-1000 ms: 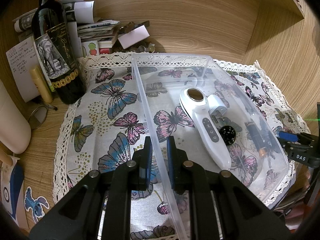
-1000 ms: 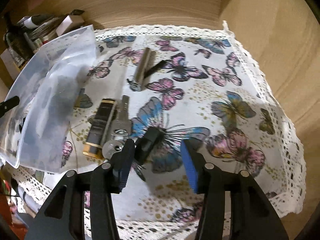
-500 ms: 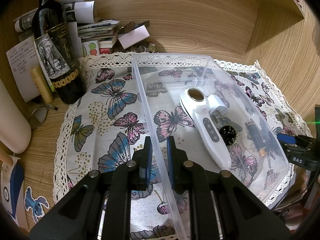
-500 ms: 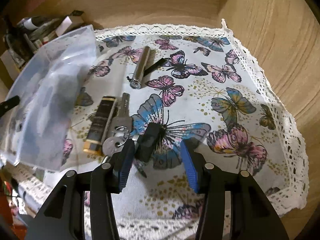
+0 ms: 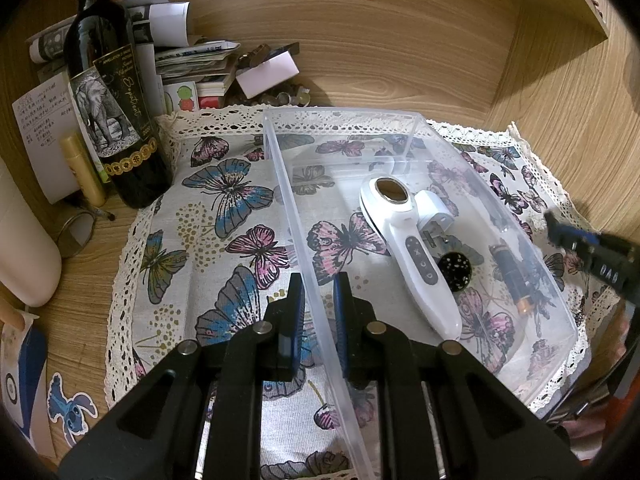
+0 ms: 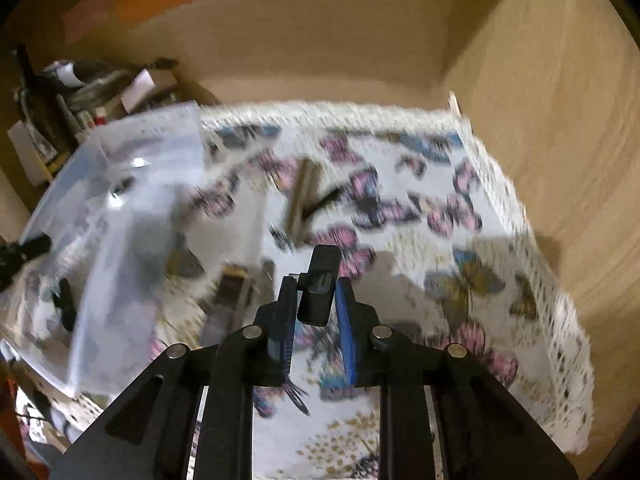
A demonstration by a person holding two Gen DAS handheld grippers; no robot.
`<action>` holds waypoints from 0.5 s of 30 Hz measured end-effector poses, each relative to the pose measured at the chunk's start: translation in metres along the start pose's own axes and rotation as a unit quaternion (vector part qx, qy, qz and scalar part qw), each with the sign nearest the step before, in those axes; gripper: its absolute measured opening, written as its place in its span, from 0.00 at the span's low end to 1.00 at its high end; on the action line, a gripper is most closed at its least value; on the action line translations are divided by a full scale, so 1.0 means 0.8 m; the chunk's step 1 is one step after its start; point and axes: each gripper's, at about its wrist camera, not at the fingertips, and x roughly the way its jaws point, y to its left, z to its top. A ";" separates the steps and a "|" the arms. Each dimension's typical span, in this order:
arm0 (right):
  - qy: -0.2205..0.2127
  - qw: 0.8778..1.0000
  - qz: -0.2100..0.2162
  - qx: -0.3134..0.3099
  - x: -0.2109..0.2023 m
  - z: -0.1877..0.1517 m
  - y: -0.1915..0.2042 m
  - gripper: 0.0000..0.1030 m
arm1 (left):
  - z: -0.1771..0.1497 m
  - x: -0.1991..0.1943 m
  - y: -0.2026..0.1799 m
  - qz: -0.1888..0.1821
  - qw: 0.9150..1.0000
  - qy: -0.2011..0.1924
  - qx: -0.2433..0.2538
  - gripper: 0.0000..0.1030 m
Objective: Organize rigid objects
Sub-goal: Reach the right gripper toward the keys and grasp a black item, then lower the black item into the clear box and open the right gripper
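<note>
A small black block-shaped object (image 6: 320,290) sits clamped between the blue pads of the right hand-held gripper (image 6: 316,304), whose jaws have just been closing on it; it stands up out of the grip, lifted clear of the butterfly-print cloth (image 6: 420,240). The right wrist view is blurred with motion. Below and beyond the gripper on the cloth lie a metal cylinder (image 6: 302,196) with a dark strap beside it, and nearer the clear plastic bin (image 6: 132,208) a dark, gold-ended tube (image 6: 224,300).

The left hand-held gripper (image 5: 319,312) is closed on the long left wall of the clear plastic bin (image 5: 304,240), one pad outside the wall and one inside. In the bin lie a white handheld device (image 5: 412,248) with a round metal head, a white plug-like piece (image 5: 434,208) touching it, and a black speckled ball (image 5: 454,270) just beside its handle. Seen through the bin's right wall is the dark tube (image 5: 512,276) with its gold end. The right gripper shows at the cloth's right edge (image 5: 592,252).

At the left rear corner of the cloth stands a dark wine bottle (image 5: 116,120) with an elephant label, with a heap of papers (image 5: 184,60) behind it on the bench (image 5: 80,280).
</note>
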 end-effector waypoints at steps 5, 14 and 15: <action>-0.046 0.999 0.021 -0.017 -0.021 0.033 0.025 0.17 | 0.000 0.000 0.000 0.000 1.000 0.000 0.000 0.14; -0.089 0.990 0.096 -0.057 -0.040 0.068 0.089 0.17 | 0.000 0.000 0.001 0.000 1.000 0.000 0.000 0.14; -0.088 0.988 0.106 -0.063 -0.039 0.070 0.097 0.17 | 0.000 0.000 0.000 0.000 1.000 0.000 0.000 0.14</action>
